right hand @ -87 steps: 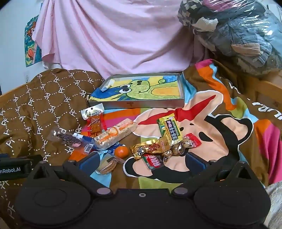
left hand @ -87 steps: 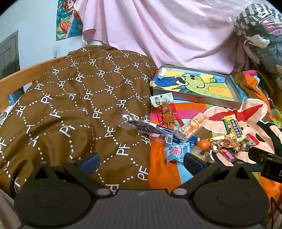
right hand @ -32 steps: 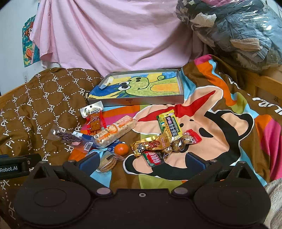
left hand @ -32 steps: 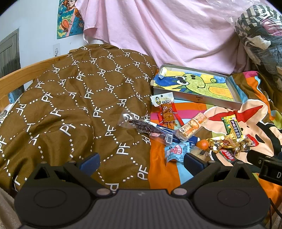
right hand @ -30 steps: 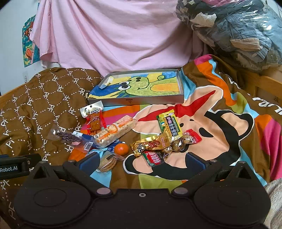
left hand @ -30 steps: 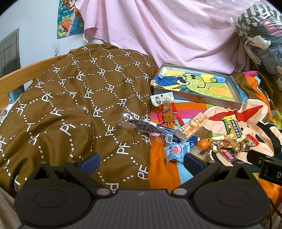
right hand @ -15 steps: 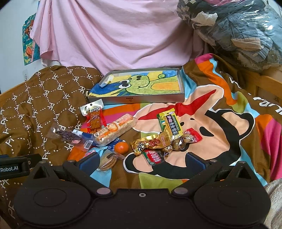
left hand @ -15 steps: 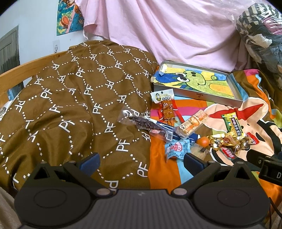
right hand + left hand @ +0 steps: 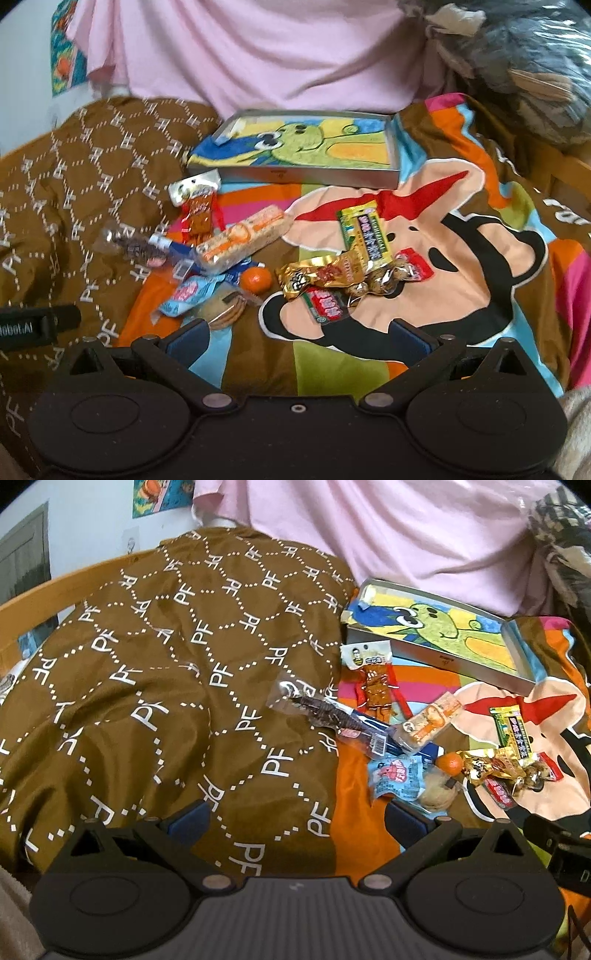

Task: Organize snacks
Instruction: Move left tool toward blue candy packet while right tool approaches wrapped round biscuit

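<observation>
While both grippers hang with fingers spread wide and nothing between them, the snacks (image 9: 280, 258) lie heaped just ahead of the right gripper (image 9: 297, 338) and to the right of the left gripper (image 9: 293, 818). They rest on a cartoon blanket (image 9: 480, 258), near a shallow tray (image 9: 306, 173), beside a brown quilt (image 9: 147, 664) and below a pink sheet (image 9: 258, 48).

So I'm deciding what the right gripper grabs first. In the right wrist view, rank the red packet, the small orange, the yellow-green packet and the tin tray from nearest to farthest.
1. red packet, just ahead of the right gripper, centre.
2. small orange, a little farther, to the left.
3. yellow-green packet, farther back, right of centre.
4. tin tray, farthest, against the pink sheet.
</observation>
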